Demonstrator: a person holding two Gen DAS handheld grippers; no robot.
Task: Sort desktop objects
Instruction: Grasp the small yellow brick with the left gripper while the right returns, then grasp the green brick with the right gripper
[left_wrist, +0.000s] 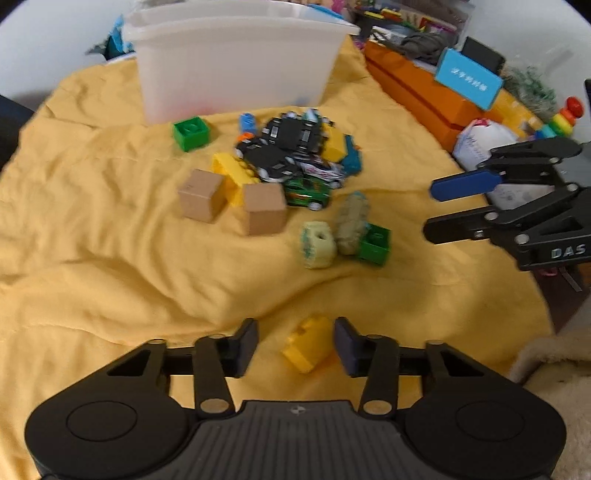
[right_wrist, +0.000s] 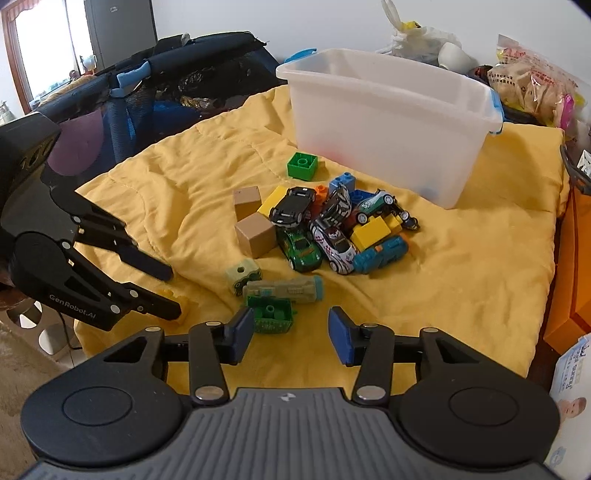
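My left gripper is open, and a yellow brick lies on the yellow quilt between its fingers, close to the right one. My right gripper is open too, just short of a green brick that sits by its left finger. Beyond it lie two pale green blocks and a heap of toy cars and bricks. Two cardboard cubes and another green brick lie left of the heap. A white plastic bin stands at the back.
An orange box with a blue card runs along the quilt's right side, with a stacking-ring toy behind it. A dark playpen borders the far left. Snack bags pile up behind the bin.
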